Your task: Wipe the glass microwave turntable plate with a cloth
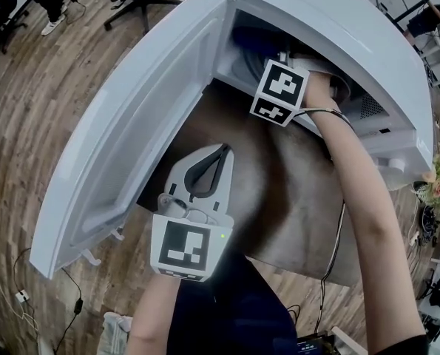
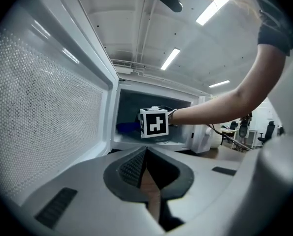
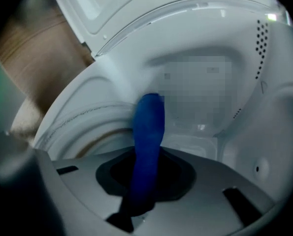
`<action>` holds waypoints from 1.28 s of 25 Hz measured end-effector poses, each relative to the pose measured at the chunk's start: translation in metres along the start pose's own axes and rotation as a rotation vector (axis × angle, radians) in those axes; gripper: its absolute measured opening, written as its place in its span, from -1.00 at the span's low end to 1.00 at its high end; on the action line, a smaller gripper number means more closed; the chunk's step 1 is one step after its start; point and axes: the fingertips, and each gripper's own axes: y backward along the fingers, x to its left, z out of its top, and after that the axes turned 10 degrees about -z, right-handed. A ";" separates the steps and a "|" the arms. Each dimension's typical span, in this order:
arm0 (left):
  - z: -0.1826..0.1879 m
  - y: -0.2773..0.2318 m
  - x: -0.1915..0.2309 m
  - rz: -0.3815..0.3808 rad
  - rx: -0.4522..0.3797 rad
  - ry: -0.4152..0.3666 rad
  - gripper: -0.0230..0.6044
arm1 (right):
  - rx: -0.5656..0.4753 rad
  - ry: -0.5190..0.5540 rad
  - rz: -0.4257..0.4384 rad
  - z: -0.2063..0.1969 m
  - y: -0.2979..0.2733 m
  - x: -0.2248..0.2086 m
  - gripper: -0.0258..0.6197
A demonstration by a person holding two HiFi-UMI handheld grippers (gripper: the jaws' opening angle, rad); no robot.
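The right gripper is inside the open microwave, its fingers clamped on a blue cloth; the cloth's long axis runs straight out from the fingers, in line with the gripper, toward the back wall. The glass plate lies flat on the cavity floor, below and to the left of the cloth's free end in the right gripper view; being round, it points no way in particular, and its near rim curves past the fingers. Whether the cloth touches the glass I cannot tell. I judge the next move to be a sweep down and left, to lay the cloth on the plate. The left gripper hangs outside over the bench, beside the door, fingers together on nothing; the right is plainly the nearer.
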 end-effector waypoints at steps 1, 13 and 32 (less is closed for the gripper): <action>-0.001 0.000 0.001 0.003 0.000 0.004 -0.91 | 0.002 0.025 0.001 -0.001 -0.001 0.002 -0.74; -0.005 -0.008 -0.002 -0.015 0.015 0.006 -0.91 | 0.083 0.236 0.053 -0.042 -0.006 0.021 -0.74; -0.007 -0.009 -0.011 -0.039 0.025 0.000 -0.91 | 0.450 0.735 0.379 -0.142 0.029 0.062 -0.74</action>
